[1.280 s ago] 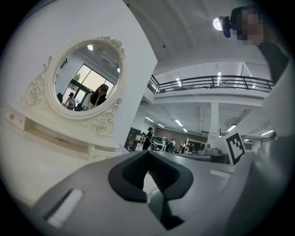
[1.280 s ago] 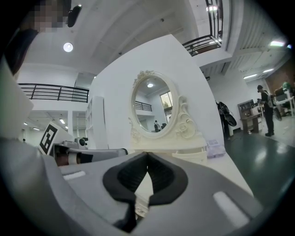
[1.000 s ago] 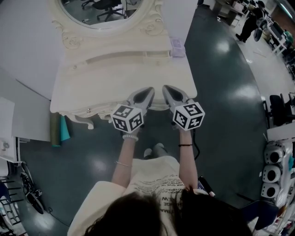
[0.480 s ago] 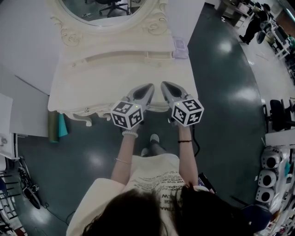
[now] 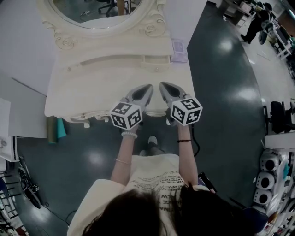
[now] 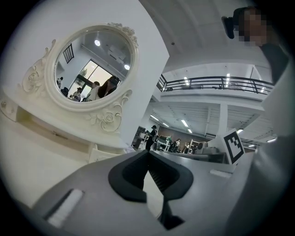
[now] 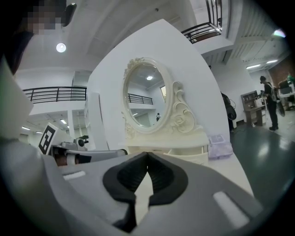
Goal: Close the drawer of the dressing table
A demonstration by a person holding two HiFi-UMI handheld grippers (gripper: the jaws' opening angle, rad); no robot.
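The cream dressing table [image 5: 92, 92] with its oval mirror [image 5: 99, 11] stands straight ahead of me. Both grippers lie side by side over the middle of its front edge, pointing at the mirror. The left gripper [image 5: 148, 87] is shut, with nothing between its jaws [image 6: 148, 153]. My right gripper [image 5: 162, 85] is shut and empty too [image 7: 147, 155]. The drawer front sits under the tabletop edge and is mostly hidden by the grippers. Only a cream strip [image 5: 156, 111] shows between them, and I cannot tell if either gripper touches it.
A low shelf unit with small drawers [image 5: 154, 59] runs along the table's back under the mirror. A pale lilac box [image 5: 179, 46] lies at the back right corner. A teal object [image 5: 56, 129] leans by the table's left leg. Dark glossy floor and office chairs surround the table.
Both grippers have moved forward together toward the mirror, still shut. The person has stepped closer, so the table's front edge now sits lower in the head view.
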